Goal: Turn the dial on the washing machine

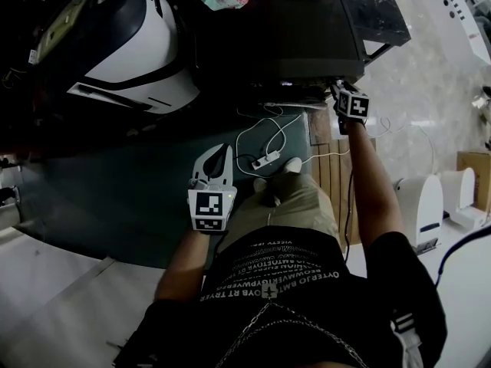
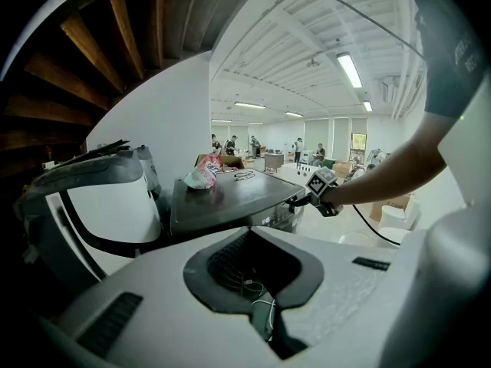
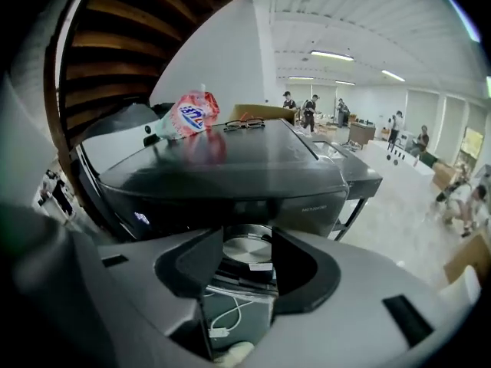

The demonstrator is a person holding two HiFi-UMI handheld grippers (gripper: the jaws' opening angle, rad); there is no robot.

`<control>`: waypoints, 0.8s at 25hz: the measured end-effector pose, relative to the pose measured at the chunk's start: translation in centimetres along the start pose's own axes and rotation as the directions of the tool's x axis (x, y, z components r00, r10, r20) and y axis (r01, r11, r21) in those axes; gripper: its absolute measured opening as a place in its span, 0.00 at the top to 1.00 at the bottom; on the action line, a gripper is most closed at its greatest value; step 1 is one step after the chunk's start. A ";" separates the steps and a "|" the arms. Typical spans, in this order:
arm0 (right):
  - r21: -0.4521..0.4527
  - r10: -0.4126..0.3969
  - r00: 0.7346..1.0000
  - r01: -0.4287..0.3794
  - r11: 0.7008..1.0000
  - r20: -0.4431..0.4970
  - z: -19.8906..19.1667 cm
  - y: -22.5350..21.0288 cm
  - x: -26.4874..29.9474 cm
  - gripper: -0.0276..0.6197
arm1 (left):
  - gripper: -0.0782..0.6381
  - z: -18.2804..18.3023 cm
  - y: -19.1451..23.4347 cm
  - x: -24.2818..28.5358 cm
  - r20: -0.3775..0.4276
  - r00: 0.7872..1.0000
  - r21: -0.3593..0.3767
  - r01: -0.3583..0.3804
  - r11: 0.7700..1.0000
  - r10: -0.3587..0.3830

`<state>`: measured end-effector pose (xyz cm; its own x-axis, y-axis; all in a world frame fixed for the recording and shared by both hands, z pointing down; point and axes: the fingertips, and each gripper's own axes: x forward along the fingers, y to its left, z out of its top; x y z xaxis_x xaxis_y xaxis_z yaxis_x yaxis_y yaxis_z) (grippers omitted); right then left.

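Note:
The dark washing machine (image 1: 307,29) stands ahead, its front panel facing me. In the right gripper view the round silver dial (image 3: 245,250) sits low on that panel, between the two dark pads. My right gripper (image 3: 247,262) is shut on the dial, one pad on each side. The head view has the right gripper (image 1: 336,90) at the machine's front right corner, arm stretched out. The left gripper view catches it too, right gripper (image 2: 303,200) on the panel's edge. My left gripper (image 1: 218,153) hangs lower over the floor, well away from the machine, shut and empty (image 2: 257,271).
A pink detergent bag (image 3: 184,117) and a pair of glasses (image 3: 244,124) lie on the machine's lid. A white-and-black machine (image 1: 130,44) stands to the left. A power strip with white cables (image 1: 267,159) lies on the floor by my feet. White appliances (image 1: 430,205) stand at the right.

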<state>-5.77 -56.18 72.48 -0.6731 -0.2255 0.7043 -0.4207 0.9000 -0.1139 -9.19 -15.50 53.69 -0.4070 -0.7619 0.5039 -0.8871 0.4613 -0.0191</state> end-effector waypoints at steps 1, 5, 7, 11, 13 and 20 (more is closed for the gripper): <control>0.038 0.024 1.000 -0.025 0.999 0.012 0.0 -0.3 0.0 0.66 | 0.88 0.0 0.0 0.0 0.000 1.000 0.001 0.002 1.000 -0.002; 0.273 0.102 0.994 -0.111 0.956 0.046 -0.7 -0.7 -0.3 0.63 | 0.88 0.5 0.1 -0.2 0.002 1.000 0.012 0.004 1.000 -0.004; 0.224 0.093 0.995 -0.101 0.969 0.045 -0.7 -0.7 -0.4 0.63 | 0.88 0.8 0.2 -0.2 0.005 1.000 0.017 0.002 1.000 -0.002; -0.008 0.006 1.000 -0.006 1.000 0.021 -0.1 -0.1 -0.5 0.64 | 0.88 1.4 0.6 -0.3 0.008 1.000 0.023 -0.008 1.000 0.008; -0.070 -0.041 0.999 0.040 0.997 -0.013 -0.4 -0.1 -0.2 0.68 | 0.88 1.6 0.8 -0.3 0.006 1.000 0.022 -0.013 1.000 0.013; 0.077 0.053 0.999 -0.052 0.996 -0.005 -0.2 -0.3 -0.7 0.70 | 0.88 2.5 0.3 0.4 0.010 1.000 0.013 -0.027 1.000 0.027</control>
<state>-5.04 -56.23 72.15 -0.6915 -0.1757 0.7007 -0.4302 0.8793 -0.2041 -10.20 -16.79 51.72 -0.4331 -0.7538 0.4942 -0.8784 0.4759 -0.0440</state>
